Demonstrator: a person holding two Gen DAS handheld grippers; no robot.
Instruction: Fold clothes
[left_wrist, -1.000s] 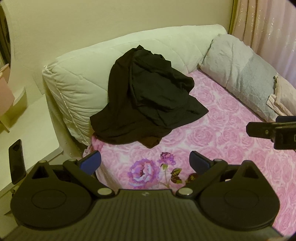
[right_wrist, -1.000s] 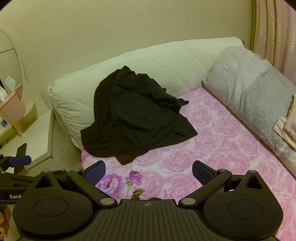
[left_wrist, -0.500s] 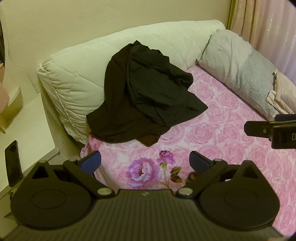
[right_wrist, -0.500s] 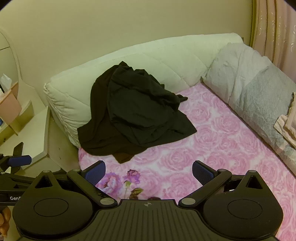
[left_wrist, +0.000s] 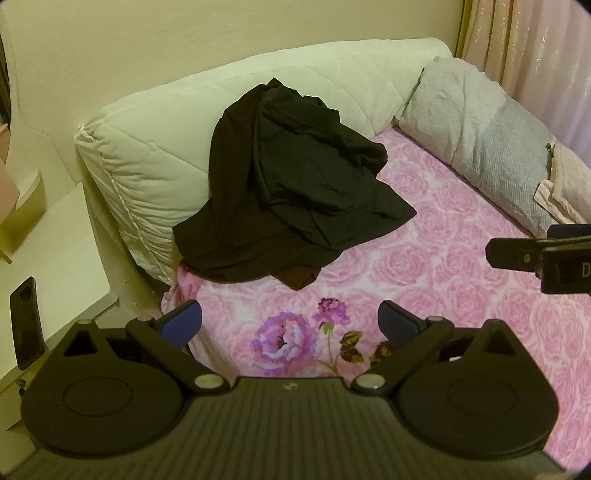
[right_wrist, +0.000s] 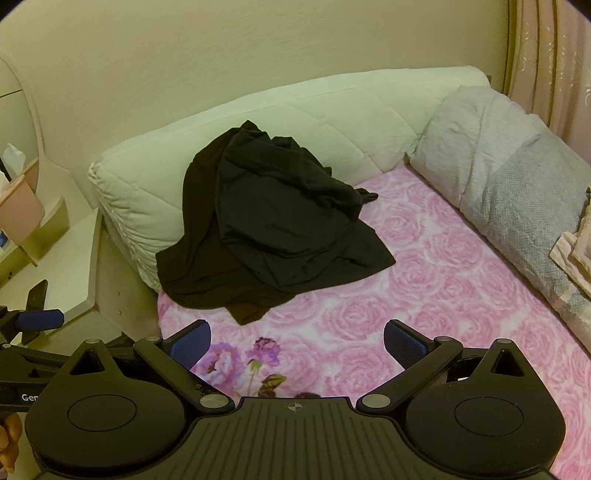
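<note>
Black clothes (left_wrist: 295, 192) heaped against cushion (left_wrist: 147, 155); both jaws wide; fingertips (right_wrist: 9, 439) only in right view.

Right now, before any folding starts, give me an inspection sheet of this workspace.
Surface: bed with pink rose-print sheet, bare in front of both grippers.
Job's things: black garment heap, crumpled, draped partly up the cream quilted cushion and partly on the sheet; unfolded, untouched.
Clutter: grey pillow along the far side; folded beige cloth beside it; dark phone on the side table.
Grippers: left gripper open, empty, short of the heap; right gripper open, empty, also short of it.
Cables: nothing seen.
Surroundings: cream wall, pink curtain at right.
</note>
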